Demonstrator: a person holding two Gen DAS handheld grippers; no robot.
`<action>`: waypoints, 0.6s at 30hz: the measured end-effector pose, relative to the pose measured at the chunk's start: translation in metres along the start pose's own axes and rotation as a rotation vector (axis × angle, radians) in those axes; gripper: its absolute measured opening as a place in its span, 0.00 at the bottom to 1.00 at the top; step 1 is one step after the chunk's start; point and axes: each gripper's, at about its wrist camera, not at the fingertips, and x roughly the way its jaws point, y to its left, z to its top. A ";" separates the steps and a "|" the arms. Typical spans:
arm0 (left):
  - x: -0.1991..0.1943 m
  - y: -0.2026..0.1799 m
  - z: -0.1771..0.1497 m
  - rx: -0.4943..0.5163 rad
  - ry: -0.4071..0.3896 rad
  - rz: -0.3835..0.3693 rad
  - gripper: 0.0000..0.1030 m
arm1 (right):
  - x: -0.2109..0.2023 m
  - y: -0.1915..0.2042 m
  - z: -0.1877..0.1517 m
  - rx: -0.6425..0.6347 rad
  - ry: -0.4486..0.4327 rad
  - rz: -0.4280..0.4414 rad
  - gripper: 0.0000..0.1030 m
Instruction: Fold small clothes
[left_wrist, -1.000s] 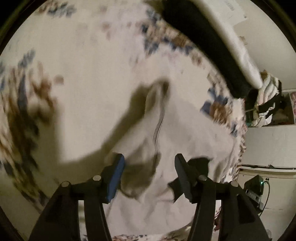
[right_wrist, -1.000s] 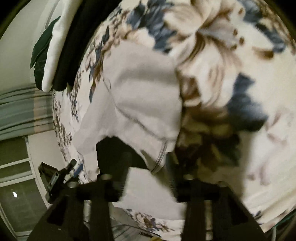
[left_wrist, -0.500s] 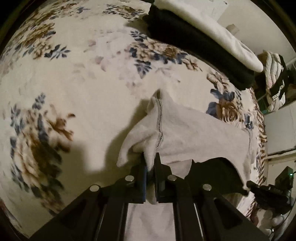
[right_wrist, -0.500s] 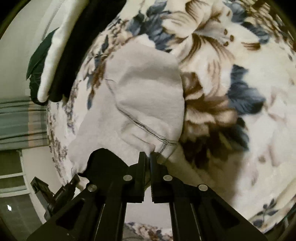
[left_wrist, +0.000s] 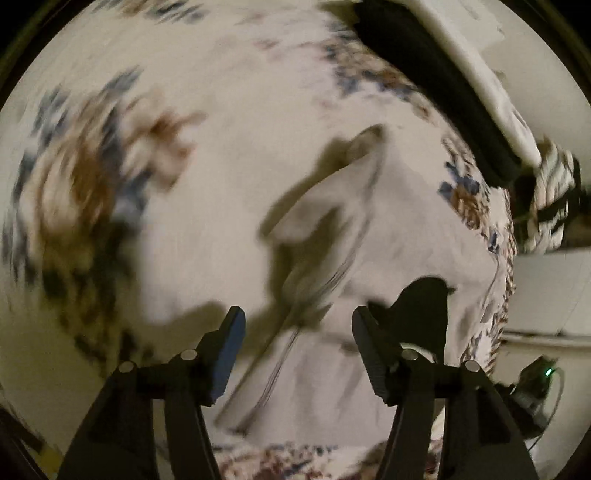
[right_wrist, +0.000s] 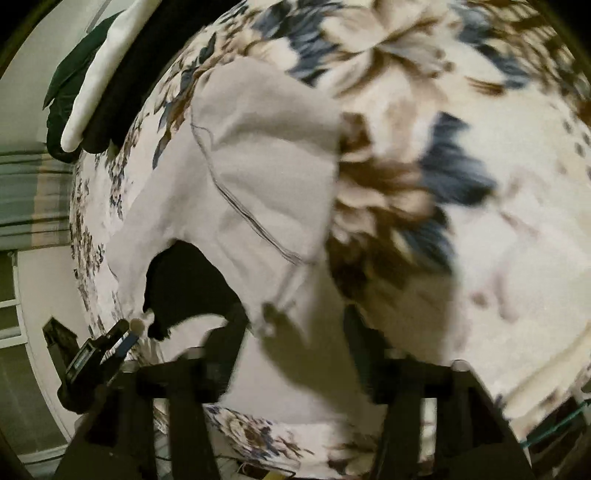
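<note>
A small pale grey garment (left_wrist: 373, 266) with dark stitched seams lies crumpled on a floral bedspread (left_wrist: 147, 166). In the left wrist view, my left gripper (left_wrist: 297, 343) is open just above the garment's near edge, holding nothing. In the right wrist view the same garment (right_wrist: 258, 166) lies folded over itself. My right gripper (right_wrist: 291, 343) is open over its near corner, with the fingers blurred. The other gripper (right_wrist: 110, 350) shows at the lower left of that view.
Stacked black and white folded items (left_wrist: 443, 81) lie at the bed's far edge; they also show in the right wrist view (right_wrist: 103, 81). A striped cloth pile (left_wrist: 550, 199) and white furniture (left_wrist: 546, 288) stand beside the bed. A curtain (right_wrist: 33, 199) hangs at left.
Half a second ago both grippers were shut on the garment's edge. Now both have opened and let it go, and the cloth has dropped onto the bed. Both views are motion-blurred.
</note>
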 end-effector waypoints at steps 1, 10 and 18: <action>0.002 0.008 -0.008 -0.019 0.014 -0.011 0.57 | 0.001 -0.007 -0.006 0.010 0.014 -0.006 0.57; 0.048 0.012 -0.061 0.076 0.115 0.091 0.57 | 0.044 -0.054 -0.052 0.108 0.174 0.059 0.57; 0.033 -0.005 -0.075 0.140 0.041 0.099 0.05 | 0.044 -0.044 -0.061 0.081 0.146 0.090 0.05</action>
